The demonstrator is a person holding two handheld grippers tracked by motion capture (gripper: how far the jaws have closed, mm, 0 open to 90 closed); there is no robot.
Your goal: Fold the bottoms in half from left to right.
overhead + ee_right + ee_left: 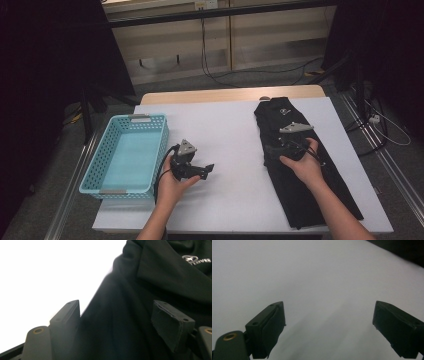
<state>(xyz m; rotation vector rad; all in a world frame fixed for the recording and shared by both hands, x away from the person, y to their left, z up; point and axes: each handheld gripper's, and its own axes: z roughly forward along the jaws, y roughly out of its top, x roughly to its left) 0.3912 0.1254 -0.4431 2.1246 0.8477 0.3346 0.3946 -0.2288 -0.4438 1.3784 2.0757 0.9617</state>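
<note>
Black garment (300,165) lies folded into a long strip on the white table's right half, running from twelve o'clock toward five, small white logo near its far end.

The high view looks down on the white table (225,150); both gripper views skim it closely, sharing that surface.

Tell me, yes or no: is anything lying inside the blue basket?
No: in the high view the blue basket shows only its bare light-blue floor.

White-topped table (230,125), grey floor (60,165), pale wooden cabinets (220,40) behind, trailing cables (260,72), dim light
</note>
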